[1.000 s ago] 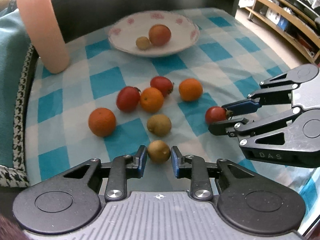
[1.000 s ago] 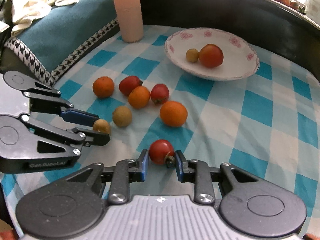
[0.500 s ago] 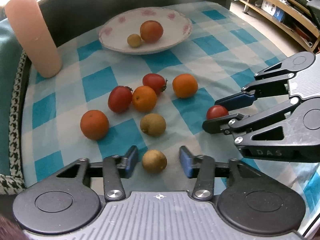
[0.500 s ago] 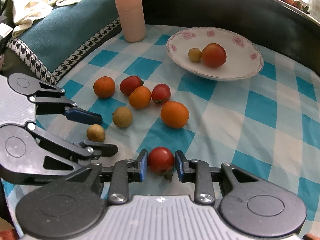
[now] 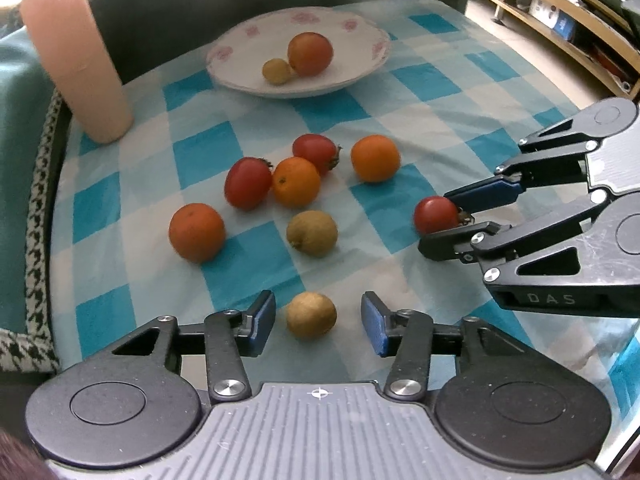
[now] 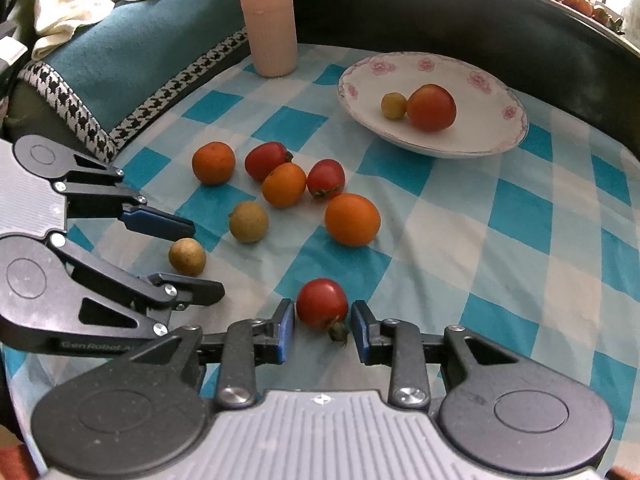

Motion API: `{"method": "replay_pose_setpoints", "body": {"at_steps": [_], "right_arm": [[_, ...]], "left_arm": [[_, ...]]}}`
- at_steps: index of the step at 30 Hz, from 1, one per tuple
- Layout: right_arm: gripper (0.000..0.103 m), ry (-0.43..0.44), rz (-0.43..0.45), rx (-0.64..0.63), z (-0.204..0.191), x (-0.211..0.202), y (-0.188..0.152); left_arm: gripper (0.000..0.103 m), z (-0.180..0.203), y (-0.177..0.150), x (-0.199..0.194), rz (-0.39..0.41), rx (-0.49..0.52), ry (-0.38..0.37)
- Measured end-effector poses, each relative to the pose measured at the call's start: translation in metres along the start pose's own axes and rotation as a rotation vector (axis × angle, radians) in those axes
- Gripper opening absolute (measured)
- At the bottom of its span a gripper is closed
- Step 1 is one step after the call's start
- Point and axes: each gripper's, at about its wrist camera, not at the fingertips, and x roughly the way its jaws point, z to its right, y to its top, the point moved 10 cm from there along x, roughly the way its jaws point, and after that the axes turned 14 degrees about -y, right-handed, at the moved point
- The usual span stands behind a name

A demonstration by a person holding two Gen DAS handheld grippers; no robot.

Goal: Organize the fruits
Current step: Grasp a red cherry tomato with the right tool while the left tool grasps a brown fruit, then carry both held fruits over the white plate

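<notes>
The pink ribbed cylinder (image 6: pixel 271 20) at the back of the counter is cut off at the top in the right wrist view, and the shelves (image 5: pixel 568 20) beyond the counter's edge are too blurred to tell what they carry. Dark bodies of both tools fill the bottom of each view and hide the checked cloth (image 5: pixel 432 80) under them. The left hand-held gripper (image 5: pixel 319 322) has its fingers spread wide, with clear gaps on both sides of a small brown fruit (image 5: pixel 311 315) that lies on the cloth between the blue pads, touching neither. The right hand-held gripper (image 6: pixel 323 322) stands much narrower around a red tomato (image 6: pixel 322 303): the left pad sits right against the tomato, while a thin gap shows by the right pad, so I cannot tell whether it grips; the tomato's green stem points down towards the tool. Farther out on the cloth lie a second brown fruit (image 5: pixel 312 233), three orange fruits (image 5: pixel 296 181) and two more red tomatoes (image 5: pixel 248 183), loosely clustered, some touching. The flowered plate (image 5: pixel 360 32) near the back holds a large reddish fruit (image 5: pixel 310 53) with a small yellowish one (image 5: pixel 277 71) touching it. A teal blanket (image 6: pixel 132 52) with a houndstooth border lies along the left edge.
</notes>
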Motion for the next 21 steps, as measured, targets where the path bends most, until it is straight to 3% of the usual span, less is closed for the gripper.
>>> {"method": "replay_pose_setpoints", "body": {"at_steps": [4, 11, 21], "right_arm": [[0.046, 0.002, -0.003, 0.013, 0.001, 0.0, 0.001], [0.043, -0.018, -0.001, -0.005, -0.002, -0.001, 0.002], [0.043, -0.048, 0.025, -0.013, -0.004, -0.007, 0.01]], "left_arm": [[0.053, 0.0, -0.001, 0.0, 0.005, -0.017, 0.0], [0.033, 0.006, -0.003, -0.003, 0.003, -0.007, -0.002], [0.033, 0.01, 0.004, -0.009, 0.024, 0.008, 0.0]]}}
